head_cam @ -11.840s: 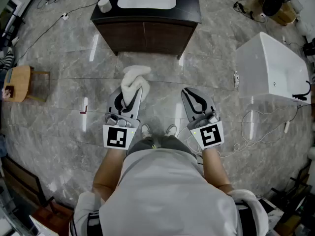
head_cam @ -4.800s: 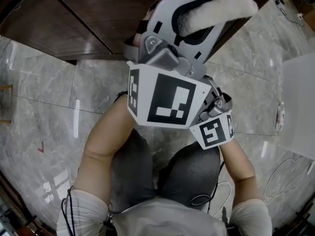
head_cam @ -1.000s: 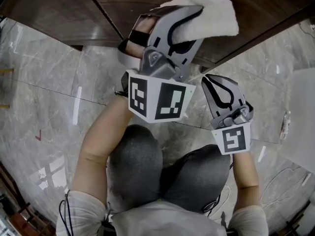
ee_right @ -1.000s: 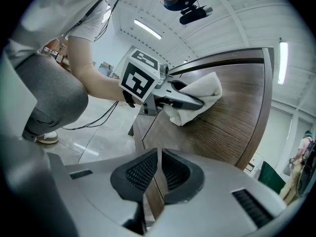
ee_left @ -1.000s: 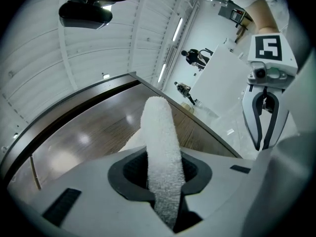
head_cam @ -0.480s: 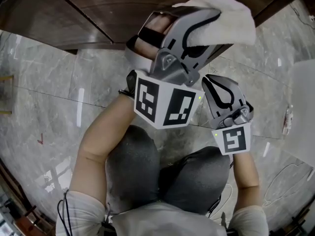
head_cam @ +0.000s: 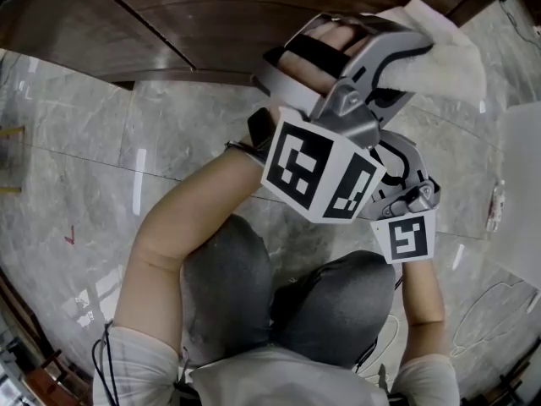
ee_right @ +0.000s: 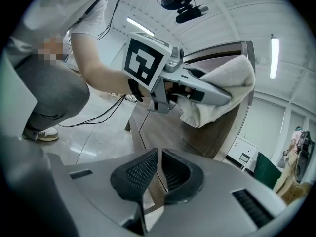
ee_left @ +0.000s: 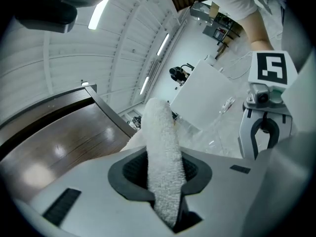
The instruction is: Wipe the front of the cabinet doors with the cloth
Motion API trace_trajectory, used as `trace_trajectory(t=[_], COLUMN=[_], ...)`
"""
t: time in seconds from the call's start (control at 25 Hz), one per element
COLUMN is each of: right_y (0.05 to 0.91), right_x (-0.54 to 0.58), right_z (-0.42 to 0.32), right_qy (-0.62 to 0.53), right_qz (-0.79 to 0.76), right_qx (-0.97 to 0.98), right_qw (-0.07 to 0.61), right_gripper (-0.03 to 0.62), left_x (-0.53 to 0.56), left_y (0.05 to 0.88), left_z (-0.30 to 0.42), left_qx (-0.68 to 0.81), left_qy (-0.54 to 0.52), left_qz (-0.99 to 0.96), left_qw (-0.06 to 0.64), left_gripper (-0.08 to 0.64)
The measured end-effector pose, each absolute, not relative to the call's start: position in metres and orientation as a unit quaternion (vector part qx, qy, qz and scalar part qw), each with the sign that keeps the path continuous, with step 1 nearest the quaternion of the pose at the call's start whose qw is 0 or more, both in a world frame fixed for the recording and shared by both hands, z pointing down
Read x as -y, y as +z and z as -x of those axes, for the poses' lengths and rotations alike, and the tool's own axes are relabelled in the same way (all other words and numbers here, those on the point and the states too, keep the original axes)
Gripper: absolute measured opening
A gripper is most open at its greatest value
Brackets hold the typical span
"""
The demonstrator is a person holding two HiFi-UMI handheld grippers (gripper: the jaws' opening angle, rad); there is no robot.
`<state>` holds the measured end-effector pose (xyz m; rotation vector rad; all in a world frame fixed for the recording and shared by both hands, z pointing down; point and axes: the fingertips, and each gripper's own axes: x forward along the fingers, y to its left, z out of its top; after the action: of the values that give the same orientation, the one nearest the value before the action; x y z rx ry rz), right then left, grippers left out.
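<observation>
white cloth (head_cam: 444, 53) is gripped by the left gripper (head_cam: 412, 47) and held against the dark wood cabinet doors (head_cam: 194, 7), near their right-hand edge in the head view. in the left gripper view the jaws are seen clamped on a thick fold of the cloth, w/ the rest spread toward the door front. the right gripper (ee_right: 159, 168) is held just in front of the doors & lower down, apart from the cloth. its jaws are drawn almost together, only a thin slit left, w/ nothing between them. grey marble floor (head_cam: 76, 117) is seen below the doors. the person's bent knees (head_cam: 279, 294) are seen further back from them.
</observation>
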<state>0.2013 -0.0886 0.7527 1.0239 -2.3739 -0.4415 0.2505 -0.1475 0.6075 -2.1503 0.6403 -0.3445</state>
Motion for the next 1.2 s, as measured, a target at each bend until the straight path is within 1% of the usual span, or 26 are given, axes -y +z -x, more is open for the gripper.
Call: trace_trajectory(t=[0.16, 0.28, 0.4, 0.64, 0.84, 0.96, 1.04, 1.2], right_y=[0.748, 0.747, 0.748, 0.747, 0.752, 0.757, 0.76, 0.766], right_x=[0.086, 0.088, 0.095, 0.108, 0.116, 0.121, 0.125, 0.129], right_z=[-0.188, -0.173, -0.149, -0.092, -0.066, -0.059, -0.058, -0.064], right_qy=[-0.168, -0.175, -0.18, -0.193, -0.194, -0.188, -0.187, -0.19], right_qz=[-0.373, -0.364, -0.353, -0.332, -0.326, -0.327, -0.325, -0.322], right_qx=[0.876, 0.876, 0.877, 0.883, 0.882, 0.88, 0.878, 0.871], right_qw=[0.257, 0.263, 0.272, 0.271, 0.28, 0.289, 0.297, 0.318], right_gripper=[0.051, 0.051, 0.051, 0.051, 0.051, 0.051, 0.051, 0.051], left_x=[0.13, 0.13, 0.144, 0.183, 0.198, 0.206, 0.214, 0.229], left_y=[0.596, 0.602, 0.617, 0.645, 0.659, 0.675, 0.686, 0.708], left_z=[-0.235, -0.196, -0.135, 0.016, 0.112, 0.144, 0.153, 0.134], left_qx=[-0.255, -0.272, -0.311, -0.446, -0.516, -0.54, -0.551, -0.538], left_qy=[-0.12, -0.127, -0.146, -0.152, -0.163, -0.165, -0.167, -0.17], left_qz=[0.858, 0.857, 0.854, 0.833, 0.794, 0.786, 0.784, 0.795], left_qw=[0.429, 0.419, 0.39, 0.29, 0.278, 0.252, 0.235, 0.223], left_gripper=[0.107, 0.107, 0.107, 0.106, 0.106, 0.106, 0.106, 0.106])
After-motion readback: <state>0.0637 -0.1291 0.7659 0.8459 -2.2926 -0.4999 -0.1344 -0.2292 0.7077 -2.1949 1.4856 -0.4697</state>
